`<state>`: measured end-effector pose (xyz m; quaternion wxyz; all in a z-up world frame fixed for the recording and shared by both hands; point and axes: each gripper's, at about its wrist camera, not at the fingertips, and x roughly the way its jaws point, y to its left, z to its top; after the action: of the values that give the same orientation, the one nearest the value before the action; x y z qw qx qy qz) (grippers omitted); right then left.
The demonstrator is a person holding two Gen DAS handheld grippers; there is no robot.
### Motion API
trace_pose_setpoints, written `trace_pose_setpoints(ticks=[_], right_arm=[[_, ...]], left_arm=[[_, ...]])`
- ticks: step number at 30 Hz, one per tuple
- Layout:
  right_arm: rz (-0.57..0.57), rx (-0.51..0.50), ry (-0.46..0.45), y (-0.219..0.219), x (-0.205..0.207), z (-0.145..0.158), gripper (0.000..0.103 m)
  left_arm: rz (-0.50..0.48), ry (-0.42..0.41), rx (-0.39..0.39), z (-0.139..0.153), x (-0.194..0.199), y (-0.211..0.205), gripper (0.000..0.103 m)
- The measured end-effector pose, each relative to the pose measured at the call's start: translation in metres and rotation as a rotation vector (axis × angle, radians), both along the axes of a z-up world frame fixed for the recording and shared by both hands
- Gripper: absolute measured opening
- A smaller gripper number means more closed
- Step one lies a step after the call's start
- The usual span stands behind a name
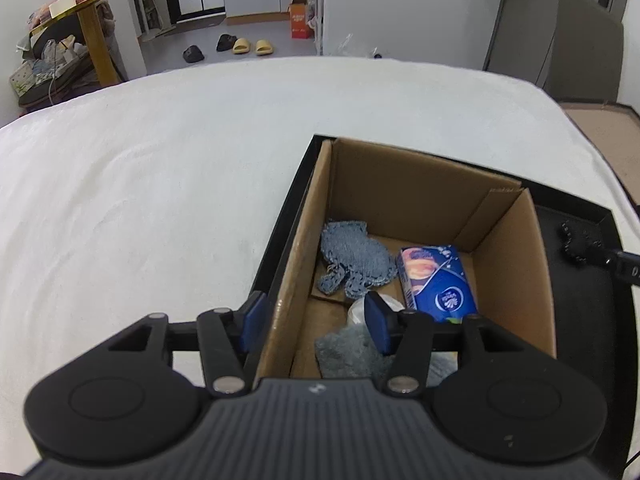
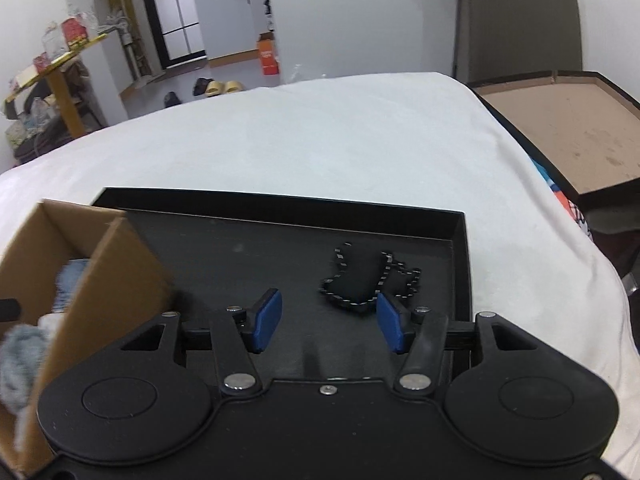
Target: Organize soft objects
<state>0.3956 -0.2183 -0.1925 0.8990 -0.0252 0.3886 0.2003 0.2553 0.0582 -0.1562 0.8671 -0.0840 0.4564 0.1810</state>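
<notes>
A white bed cover [image 1: 160, 184] fills the left of the scene and carries a shallow black tray [image 2: 280, 210]. A brown cardboard box [image 1: 400, 184] stands in the tray's left part, hard against its left rim.

The left gripper [image 1: 316, 322] hangs over the near left wall of the box, its blue pads spread, one outside the wall and one inside – the wall runs between them, and whether the outer pad touches it cannot be told. Nothing is pinched.

Inside the box, a blue knitted cloth [image 1: 354, 258] lies on the floor toward the far left corner. A grey fluffy cloth [image 1: 348, 350] sits by the near edge, just under the inner pad, with a pale object partly hidden behind that pad. A blue tissue pack [image 1: 438, 282] lies to the right of the cloths, near the right wall.

Right of the box, the tray floor is bare up to a black knitted piece with a speckled edge [image 2: 360, 276], lying flat toward the tray's right rim. The right gripper [image 2: 328, 322] hovers over the tray's near edge with its fingers spread and empty – the black piece lies just beyond the right pad.
</notes>
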Motion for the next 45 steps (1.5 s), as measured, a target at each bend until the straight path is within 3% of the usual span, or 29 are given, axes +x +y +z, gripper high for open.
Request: trace_pose_setpoints(ticks=[6, 18, 20, 25, 30, 38, 45], right_arm=[[-0.047, -0.01, -0.05, -0.009, 0.011, -0.013, 0.071], [-0.037, -0.029, -0.064, 0.009, 0.039, -0.04, 0.072], [-0.029, -0.04, -0.071, 0.01, 0.036, -0.04, 0.068], [-0.039, -0.05, -0.063, 0.004, 0.034, -0.034, 0.042], [-0.028, -0.07, -0.073, 0.004, 0.027, -0.027, 0.03], [-0.023, -0.101, -0.046, -0.001, 0.013, -0.019, 0.021], [-0.014, -0.116, -0.086, -0.001, -0.004, -0.001, 0.02]], left_arm=[[0.029, 0.024, 0.037, -0.003, 0.013, 0.002, 0.053], [0.031, 0.07, 0.106, -0.01, 0.032, -0.003, 0.053], [0.031, 0.078, 0.109, -0.012, 0.034, -0.004, 0.053], [0.056, 0.076, 0.096, -0.012, 0.034, -0.002, 0.053], [0.061, 0.078, 0.079, -0.013, 0.027, 0.001, 0.053], [0.073, 0.069, 0.053, -0.009, 0.006, 0.001, 0.053], [0.063, 0.056, 0.037, -0.005, -0.011, 0.002, 0.053]])
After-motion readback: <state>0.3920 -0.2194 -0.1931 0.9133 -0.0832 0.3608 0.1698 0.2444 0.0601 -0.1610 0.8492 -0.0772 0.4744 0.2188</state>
